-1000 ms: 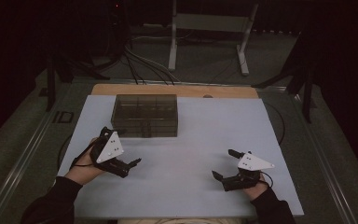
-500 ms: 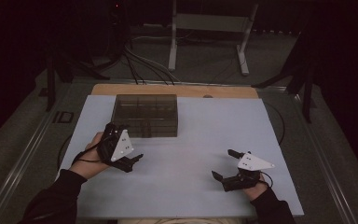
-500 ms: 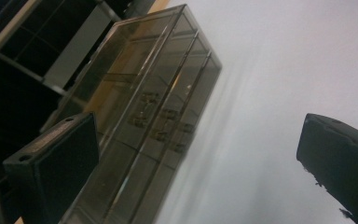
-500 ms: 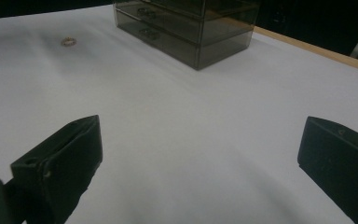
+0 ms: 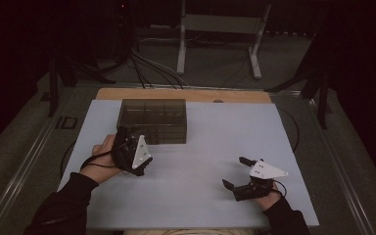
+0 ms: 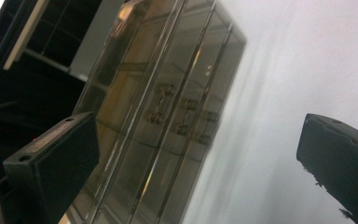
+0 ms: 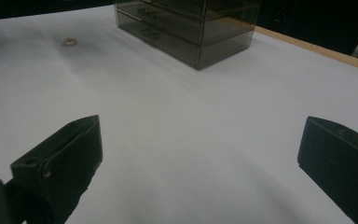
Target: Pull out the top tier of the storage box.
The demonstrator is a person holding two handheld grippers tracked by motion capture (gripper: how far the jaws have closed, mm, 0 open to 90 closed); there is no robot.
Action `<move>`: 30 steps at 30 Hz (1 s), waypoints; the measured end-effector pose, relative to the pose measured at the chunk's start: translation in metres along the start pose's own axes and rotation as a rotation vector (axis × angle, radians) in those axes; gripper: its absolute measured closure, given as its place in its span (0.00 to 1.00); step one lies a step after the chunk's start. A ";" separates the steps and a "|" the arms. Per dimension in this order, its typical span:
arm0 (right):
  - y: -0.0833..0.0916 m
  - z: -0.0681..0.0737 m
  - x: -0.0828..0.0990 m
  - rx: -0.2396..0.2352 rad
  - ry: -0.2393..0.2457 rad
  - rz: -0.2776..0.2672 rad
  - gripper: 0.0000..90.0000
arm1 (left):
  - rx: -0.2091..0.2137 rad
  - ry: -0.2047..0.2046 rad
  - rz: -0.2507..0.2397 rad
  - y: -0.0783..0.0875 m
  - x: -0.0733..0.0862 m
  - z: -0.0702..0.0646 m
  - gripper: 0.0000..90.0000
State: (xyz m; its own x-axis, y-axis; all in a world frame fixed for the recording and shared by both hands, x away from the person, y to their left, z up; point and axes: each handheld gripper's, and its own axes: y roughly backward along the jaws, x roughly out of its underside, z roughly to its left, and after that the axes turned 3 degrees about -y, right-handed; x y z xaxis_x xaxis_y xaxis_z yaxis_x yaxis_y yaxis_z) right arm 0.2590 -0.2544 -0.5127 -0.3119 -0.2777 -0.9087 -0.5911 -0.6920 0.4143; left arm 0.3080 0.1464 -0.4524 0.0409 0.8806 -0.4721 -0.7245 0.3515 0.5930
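Left gripper view puts your left gripper (image 6: 200, 158) close on the smoked drawer box (image 6: 168, 107), jaws spread wide with nothing between them, and the drawer fronts with their small handles (image 6: 161, 105) sit between the two pads. In the high view that left gripper (image 5: 136, 155) has travelled up from the near-left of the white mat (image 5: 200, 196) over the last second and now sits just beside the box's near-left corner, rolled onto its side (hence the tilted picture). That reads as an approach to a drawer handle, so the pull itself is not yet begun.

Your right gripper (image 5: 239, 172) rests on the near right of the mat, well apart from the box, jaws equally wide and empty; it has not moved.

The drawer box (image 5: 152, 120) stands at the far left of the mat, its long axis running left to right, drawer fronts facing you. In the right gripper view a small ring (image 7: 68, 42) lies on the mat.
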 end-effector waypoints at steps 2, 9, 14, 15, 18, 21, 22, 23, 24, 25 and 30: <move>0.000 0.000 0.000 -0.001 0.003 0.001 0.00 | -0.016 -0.010 0.018 -0.004 -0.001 -0.002 0.00; 0.000 0.000 0.000 -0.002 0.003 0.002 0.00 | -0.066 -0.062 0.078 -0.013 -0.006 -0.006 0.00; 0.000 0.000 0.000 -0.004 0.005 0.002 0.00 | -0.093 -0.100 0.119 -0.020 -0.008 -0.010 0.00; 0.000 0.000 0.000 -0.005 0.006 0.003 0.00 | -0.101 -0.112 0.124 -0.021 -0.008 -0.011 0.00; 0.000 0.000 0.000 -0.005 0.004 -0.002 0.00 | -0.113 -0.144 0.163 -0.024 -0.009 -0.014 0.00; 0.000 0.000 0.000 -0.006 0.005 0.004 0.00 | -0.141 -0.165 0.174 -0.028 -0.011 -0.018 0.00; 0.000 0.000 0.000 -0.006 0.003 0.003 0.00 | -0.162 -0.170 0.178 -0.029 -0.012 -0.019 0.00; 0.000 0.000 0.000 -0.006 0.005 -0.001 0.00 | -0.164 -0.171 0.180 -0.029 -0.012 -0.019 0.00; 0.000 0.000 0.000 -0.006 0.005 -0.001 0.00 | -0.156 -0.174 0.187 -0.030 -0.012 -0.020 0.00; 0.000 0.001 0.000 -0.006 0.006 0.000 0.00 | -0.170 -0.179 0.195 -0.031 -0.013 -0.020 0.00; 0.001 0.000 0.000 -0.008 0.007 -0.003 0.00 | -0.183 -0.215 0.227 -0.037 -0.011 -0.025 0.00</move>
State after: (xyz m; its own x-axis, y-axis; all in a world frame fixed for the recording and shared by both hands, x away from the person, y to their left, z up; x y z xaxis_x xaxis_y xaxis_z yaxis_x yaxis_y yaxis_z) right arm 0.2585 -0.2544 -0.5121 -0.3054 -0.2803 -0.9100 -0.5858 -0.6981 0.4116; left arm 0.3168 0.1154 -0.4850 -0.0052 0.9832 -0.1823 -0.8423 0.0939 0.5308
